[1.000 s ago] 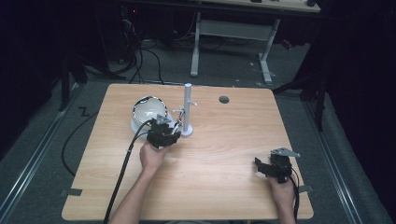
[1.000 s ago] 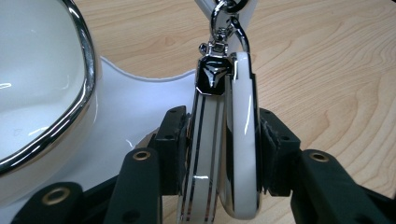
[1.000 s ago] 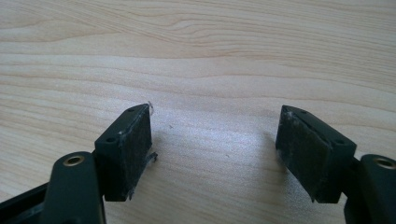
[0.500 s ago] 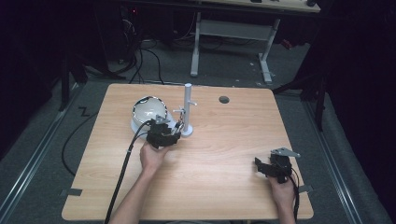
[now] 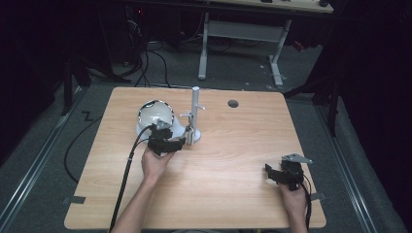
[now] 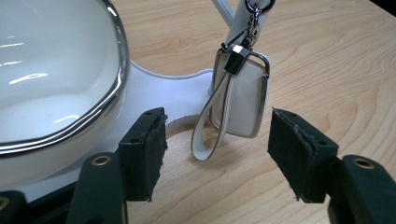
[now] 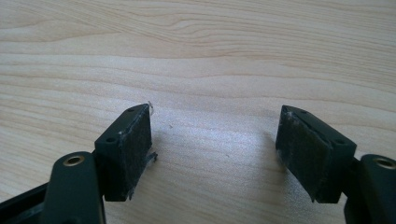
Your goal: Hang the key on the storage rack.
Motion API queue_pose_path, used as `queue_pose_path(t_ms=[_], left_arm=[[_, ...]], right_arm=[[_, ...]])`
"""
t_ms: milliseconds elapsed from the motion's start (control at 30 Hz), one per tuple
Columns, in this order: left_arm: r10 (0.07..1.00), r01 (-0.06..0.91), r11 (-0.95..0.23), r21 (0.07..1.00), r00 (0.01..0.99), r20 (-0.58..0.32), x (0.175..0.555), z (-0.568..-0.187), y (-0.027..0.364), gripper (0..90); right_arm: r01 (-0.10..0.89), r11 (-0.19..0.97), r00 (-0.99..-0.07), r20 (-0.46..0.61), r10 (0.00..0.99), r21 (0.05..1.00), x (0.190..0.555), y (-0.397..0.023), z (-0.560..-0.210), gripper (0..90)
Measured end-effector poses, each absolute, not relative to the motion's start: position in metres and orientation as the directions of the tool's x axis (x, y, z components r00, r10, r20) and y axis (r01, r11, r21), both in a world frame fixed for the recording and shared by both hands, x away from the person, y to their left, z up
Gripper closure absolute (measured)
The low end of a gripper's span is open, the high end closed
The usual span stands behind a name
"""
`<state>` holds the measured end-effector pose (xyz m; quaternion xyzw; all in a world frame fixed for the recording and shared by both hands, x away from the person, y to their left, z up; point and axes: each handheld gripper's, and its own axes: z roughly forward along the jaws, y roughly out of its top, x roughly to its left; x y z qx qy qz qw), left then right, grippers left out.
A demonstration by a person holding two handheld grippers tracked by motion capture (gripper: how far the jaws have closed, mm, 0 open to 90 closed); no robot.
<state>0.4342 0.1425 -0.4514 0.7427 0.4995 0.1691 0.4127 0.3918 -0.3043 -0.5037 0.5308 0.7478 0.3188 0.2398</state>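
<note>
Looking down from the high view, the left gripper (image 5: 180,144) is sitting close to the stand (image 5: 195,114) and the bowl (image 5: 155,116) on the table (image 5: 233,160). Its hand (image 5: 155,162) is staying about where it was a second ago. The tag is too small to make out from up here. The right gripper (image 5: 272,174) is resting near the table's front right corner, well apart from the stand, in the same spot as before.

Looking along the left gripper view, the jaws have just been opening. They are now standing partly apart, and the pads (image 6: 148,149) are not pressing on anything. The tag (image 6: 240,95) is hanging from the stand (image 6: 245,18) by a small clip, just beyond the pads, and the white strap (image 6: 212,123) is dangling beside it, down to the wood. The bowl (image 6: 56,74) is sitting at the left. It looks as if the tag is now hung up and let go, so this step is likely done and the gripper can back away.

Looking along the right gripper view, the jaws are standing wide with only bare table (image 7: 201,56) between them.
</note>
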Motion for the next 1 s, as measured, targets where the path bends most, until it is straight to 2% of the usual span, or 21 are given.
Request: queue_pose_path(t_ms=[1000], left_arm=[[0.879,0.551,-0.146,0.822,0.453,-0.147,0.407,-0.43,0.163,36.2]], right_arm=[[0.642,0.234,-0.322,-0.02,0.947,0.731,0.392,-0.304,-0.504,27.1]])
